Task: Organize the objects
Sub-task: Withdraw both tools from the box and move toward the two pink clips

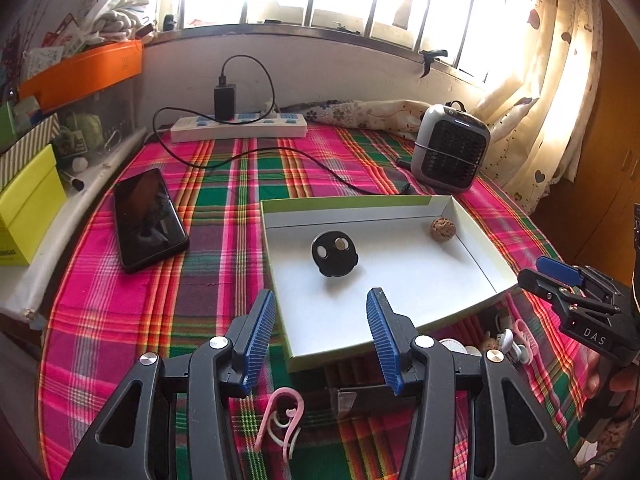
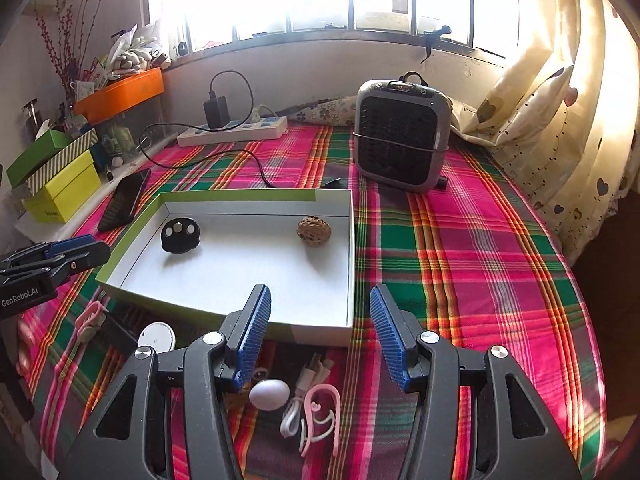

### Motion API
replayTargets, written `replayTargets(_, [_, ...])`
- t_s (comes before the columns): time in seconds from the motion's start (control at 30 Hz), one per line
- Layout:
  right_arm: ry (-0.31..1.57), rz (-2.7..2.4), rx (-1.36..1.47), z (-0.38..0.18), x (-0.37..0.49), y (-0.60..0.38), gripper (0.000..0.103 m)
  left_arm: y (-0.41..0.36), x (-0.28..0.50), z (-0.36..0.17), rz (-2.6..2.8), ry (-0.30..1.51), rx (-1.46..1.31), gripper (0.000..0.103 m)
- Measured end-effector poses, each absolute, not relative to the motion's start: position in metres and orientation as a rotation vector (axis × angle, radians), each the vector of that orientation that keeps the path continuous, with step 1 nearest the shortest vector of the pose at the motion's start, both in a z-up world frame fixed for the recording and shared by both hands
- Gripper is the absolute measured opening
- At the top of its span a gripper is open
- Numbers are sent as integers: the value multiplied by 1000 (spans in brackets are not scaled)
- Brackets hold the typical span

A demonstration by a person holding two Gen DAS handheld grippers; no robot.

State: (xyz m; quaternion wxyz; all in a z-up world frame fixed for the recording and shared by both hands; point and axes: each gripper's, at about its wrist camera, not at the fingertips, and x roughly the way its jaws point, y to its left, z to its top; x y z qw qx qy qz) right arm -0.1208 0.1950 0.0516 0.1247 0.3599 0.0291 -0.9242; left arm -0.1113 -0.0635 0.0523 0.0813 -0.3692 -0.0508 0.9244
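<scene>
A shallow white tray with green sides lies on the plaid cloth. In it are a black round holder with two coins and a brown walnut. My left gripper is open and empty over the tray's near edge. My right gripper is open and empty at the tray's near right corner; it also shows in the left wrist view. Pink and white clips, a white egg-shaped piece and a white cable lie below the grippers.
A black phone lies left of the tray. A power strip with charger and black cable sit at the back. A grey heater stands back right. Boxes line the left shelf. A white round disc lies near left.
</scene>
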Motion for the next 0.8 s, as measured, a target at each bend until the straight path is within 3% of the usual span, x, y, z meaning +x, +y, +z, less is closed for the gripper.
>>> replayTargets(0.8, [88,-2726,1115,29,-75,227,53,-104,-65,27,2799,-265,-1147,46])
